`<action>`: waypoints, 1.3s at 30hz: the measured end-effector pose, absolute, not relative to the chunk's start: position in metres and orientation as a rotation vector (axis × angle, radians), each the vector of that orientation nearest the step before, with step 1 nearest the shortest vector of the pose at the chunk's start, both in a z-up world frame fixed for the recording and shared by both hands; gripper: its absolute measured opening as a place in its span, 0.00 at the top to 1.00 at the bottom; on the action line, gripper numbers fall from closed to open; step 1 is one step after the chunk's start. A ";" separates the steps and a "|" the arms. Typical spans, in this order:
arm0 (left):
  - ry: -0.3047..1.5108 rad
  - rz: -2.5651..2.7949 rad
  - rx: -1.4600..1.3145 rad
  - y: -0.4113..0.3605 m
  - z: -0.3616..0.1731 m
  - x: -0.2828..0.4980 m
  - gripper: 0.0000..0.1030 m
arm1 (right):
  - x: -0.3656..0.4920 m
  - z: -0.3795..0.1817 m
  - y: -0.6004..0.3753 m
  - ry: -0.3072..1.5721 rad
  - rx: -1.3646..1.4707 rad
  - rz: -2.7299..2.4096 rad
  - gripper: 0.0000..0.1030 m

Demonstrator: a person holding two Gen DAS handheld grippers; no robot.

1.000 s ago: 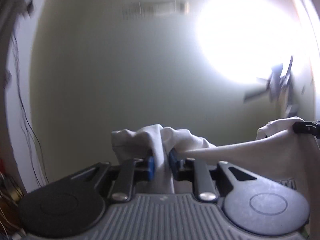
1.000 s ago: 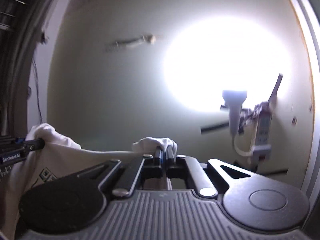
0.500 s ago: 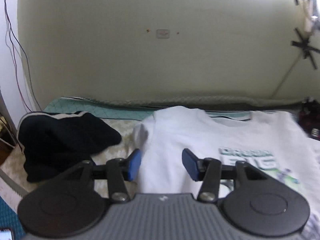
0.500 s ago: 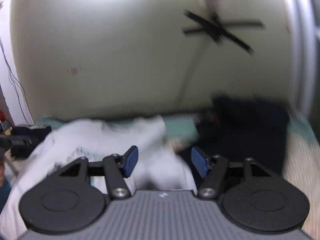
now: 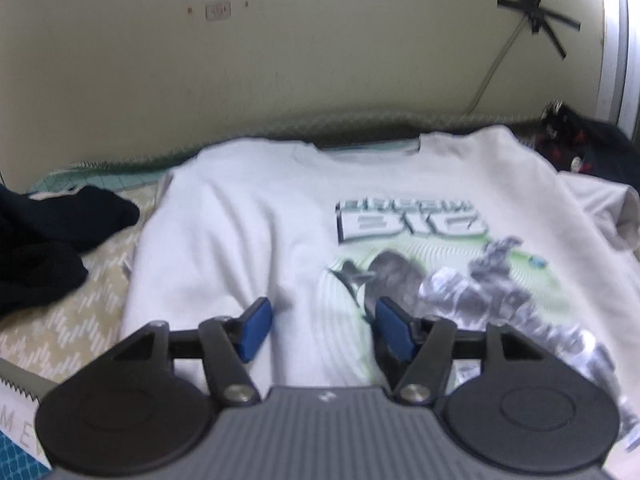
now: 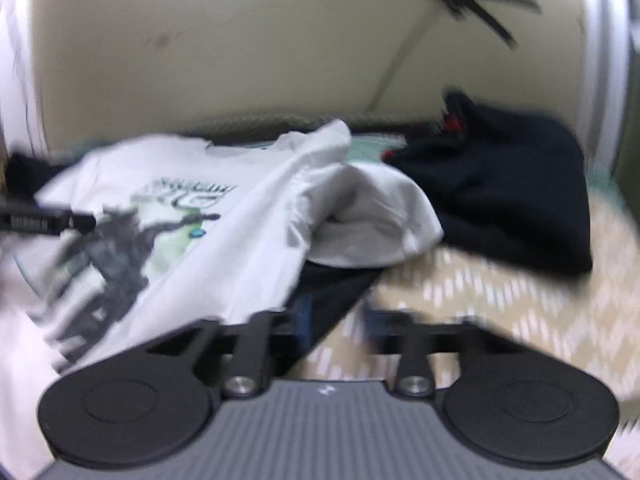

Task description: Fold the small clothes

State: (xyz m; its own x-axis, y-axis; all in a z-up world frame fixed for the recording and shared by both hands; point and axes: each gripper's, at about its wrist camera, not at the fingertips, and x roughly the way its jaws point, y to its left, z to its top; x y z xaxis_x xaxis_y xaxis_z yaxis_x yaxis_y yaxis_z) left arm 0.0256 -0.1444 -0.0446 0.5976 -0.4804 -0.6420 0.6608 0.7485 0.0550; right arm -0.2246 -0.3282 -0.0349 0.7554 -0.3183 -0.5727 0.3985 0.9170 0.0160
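A white T-shirt (image 5: 280, 220) with a green and grey print lies front up, spread on the bed. My left gripper (image 5: 322, 334) hovers low over the shirt's lower middle. Its jaws are opening, with only flat cloth beneath them and nothing pinched. In the blurred right wrist view the same T-shirt (image 6: 180, 220) shows its right sleeve (image 6: 372, 216) bunched and folded over. My right gripper (image 6: 338, 320) stands open at the shirt's right edge, above a strip of dark cloth and the bedspread, holding nothing. The left gripper's finger (image 6: 48, 220) pokes in from the left.
A black garment (image 5: 40, 260) lies heaped left of the shirt. A dark garment (image 6: 500, 200) with red trim lies at the right, against the wall. The beige patterned bedspread (image 6: 520, 300) shows between them. The bed's near edge (image 5: 20, 392) runs at the lower left.
A second ago both grippers held the shirt up in the air. Both have let go and come down, tilting towards the bed, and the shirt now lies spread out.
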 end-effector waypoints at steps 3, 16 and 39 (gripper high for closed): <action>0.660 -0.682 0.262 -0.136 -0.043 0.029 0.41 | -0.221 -0.030 -0.318 0.603 0.037 -0.424 1.00; 0.668 -0.686 0.260 -0.131 -0.042 0.029 0.32 | -0.245 0.051 -0.364 0.396 -0.826 -0.972 1.00; 0.675 -0.694 0.252 -0.127 -0.041 0.032 0.25 | -0.165 0.038 -0.413 0.569 0.152 -0.361 0.62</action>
